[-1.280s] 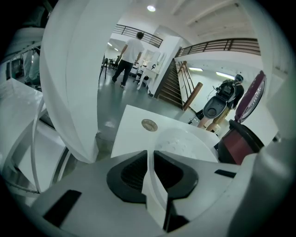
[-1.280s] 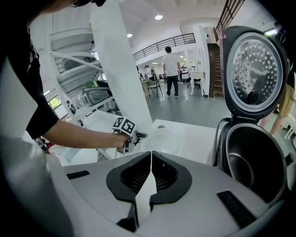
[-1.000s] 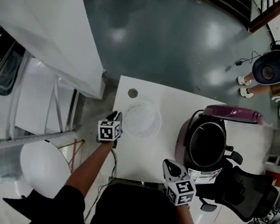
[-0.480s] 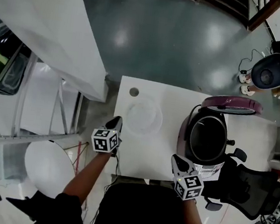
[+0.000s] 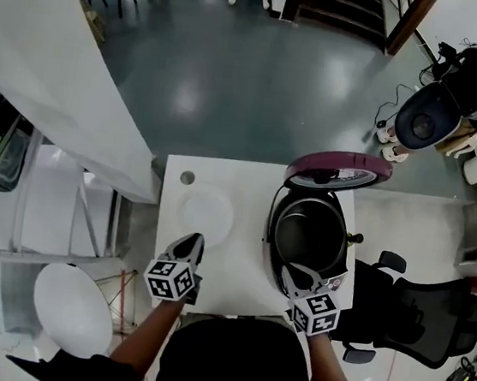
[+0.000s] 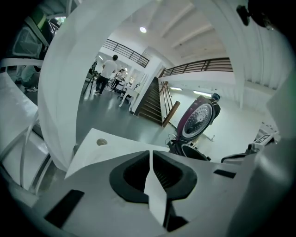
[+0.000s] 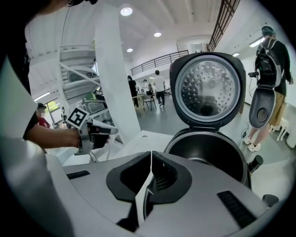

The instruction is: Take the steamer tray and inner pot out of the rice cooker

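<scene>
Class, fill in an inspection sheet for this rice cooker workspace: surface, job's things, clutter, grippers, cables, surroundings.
surface: white table, round hole at its far left corner.
job's things: steamer tray lies on the table, left of the rice cooker; lid up, inner pot inside.
clutter: nothing seen.
grippers: left gripper jaws have just been closing, now together, empty; right gripper shut, empty.
cables: nothing seen on the table.
surroundings: grey floor, black office chair, person standing beyond the table.

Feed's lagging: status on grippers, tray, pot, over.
Left gripper jaws just closed, empty; right gripper shut, empty. Steamer tray out, on table left of rice cooker; inner pot inside it, lid up. Nothing blocking.
</scene>
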